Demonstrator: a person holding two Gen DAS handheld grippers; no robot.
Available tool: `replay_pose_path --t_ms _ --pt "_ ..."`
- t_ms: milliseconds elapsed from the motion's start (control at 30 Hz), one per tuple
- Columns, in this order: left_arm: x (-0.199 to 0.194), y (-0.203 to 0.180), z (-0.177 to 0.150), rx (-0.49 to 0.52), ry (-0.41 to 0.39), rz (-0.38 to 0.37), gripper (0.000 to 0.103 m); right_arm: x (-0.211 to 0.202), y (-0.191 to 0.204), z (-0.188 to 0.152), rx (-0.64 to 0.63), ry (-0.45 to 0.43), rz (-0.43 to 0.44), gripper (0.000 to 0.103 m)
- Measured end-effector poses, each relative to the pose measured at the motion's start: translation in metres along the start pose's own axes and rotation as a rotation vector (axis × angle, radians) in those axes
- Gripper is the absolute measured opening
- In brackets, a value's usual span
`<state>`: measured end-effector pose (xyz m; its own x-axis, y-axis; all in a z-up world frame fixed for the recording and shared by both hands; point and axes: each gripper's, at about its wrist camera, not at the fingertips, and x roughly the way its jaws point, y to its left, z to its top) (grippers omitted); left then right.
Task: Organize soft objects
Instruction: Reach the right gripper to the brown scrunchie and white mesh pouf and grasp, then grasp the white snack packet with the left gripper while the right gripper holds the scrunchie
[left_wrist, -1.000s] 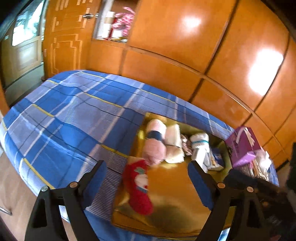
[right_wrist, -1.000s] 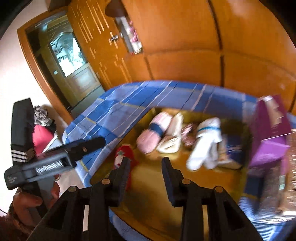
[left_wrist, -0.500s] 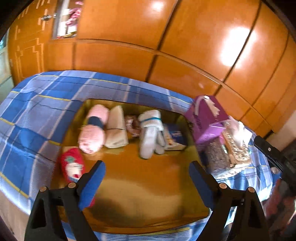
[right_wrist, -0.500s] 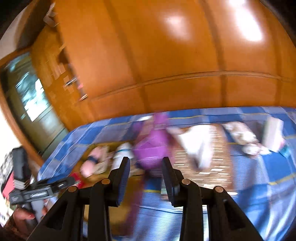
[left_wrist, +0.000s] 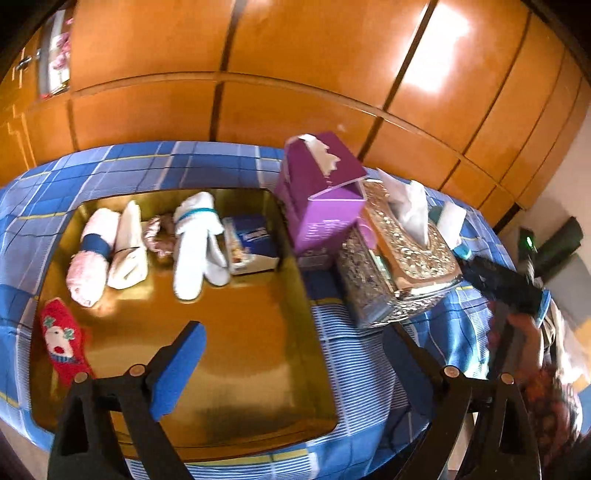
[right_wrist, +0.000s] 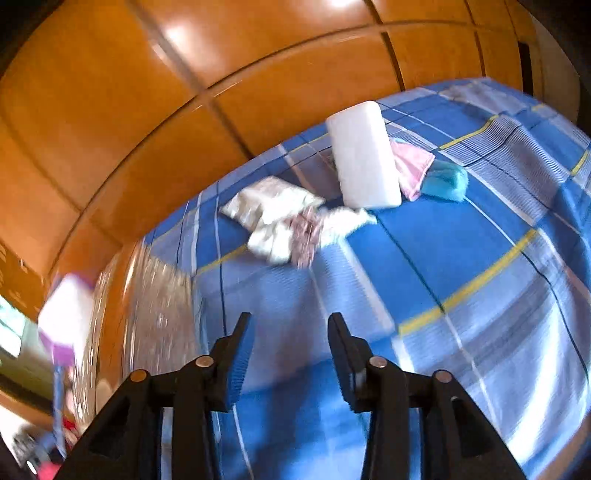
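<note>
A gold tray (left_wrist: 295, 295) lies on the blue plaid bed cover. In it are a pink rolled sock (left_wrist: 90, 258), a cream bundle (left_wrist: 127, 254), a scrunchie (left_wrist: 162, 240), white socks (left_wrist: 197, 243), a tissue pack (left_wrist: 251, 247) and a red Christmas sock (left_wrist: 62, 341). My left gripper (left_wrist: 295, 358) hangs over the tray's near part, its jaws wide and still opening, with nothing between them. My right gripper (right_wrist: 290, 350) is over bare cover, jaws opening and nothing between them. Beyond it lie a white foam block (right_wrist: 364, 155), a pink cloth (right_wrist: 413, 166), a teal sponge (right_wrist: 445, 181) and crumpled cloths (right_wrist: 288, 221).
A purple box (left_wrist: 321, 199) and two glittery tissue boxes (left_wrist: 402, 254) stand right of the tray. Orange wooden cabinet panels (left_wrist: 295, 74) run behind the bed. A dark blurred tool and a person's hand show at the left wrist view's right edge (left_wrist: 517, 295).
Both views have swung to the right. The left one now takes in the boxes beside the tray. The right one has left the tray for the loose cloths, and its jaws stand wider.
</note>
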<state>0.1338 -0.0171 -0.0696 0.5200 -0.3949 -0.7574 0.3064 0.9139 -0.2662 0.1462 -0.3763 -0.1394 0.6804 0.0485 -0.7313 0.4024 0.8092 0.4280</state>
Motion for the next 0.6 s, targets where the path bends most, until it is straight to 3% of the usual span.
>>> replay_pose_path --t_ms 133,300,533,600 --pt "0.001 -0.013 0.002 0.021 0.005 0.004 0.097 0.03 -0.01 0.035 0.144 0.028 0.034 0.046" --pt "-0.002 -0.021 0.004 0.043 0.005 0.029 0.097 0.062 -0.018 0.055 0.273 0.038 0.05 0.046" --pt "-0.003 -0.028 0.01 0.054 0.005 0.026 0.097 0.09 -0.024 0.051 0.291 0.068 0.085 0.046" --pt "-0.003 -0.033 0.013 0.063 0.006 0.016 0.097 0.09 -0.026 0.052 0.256 0.066 0.106 0.039"
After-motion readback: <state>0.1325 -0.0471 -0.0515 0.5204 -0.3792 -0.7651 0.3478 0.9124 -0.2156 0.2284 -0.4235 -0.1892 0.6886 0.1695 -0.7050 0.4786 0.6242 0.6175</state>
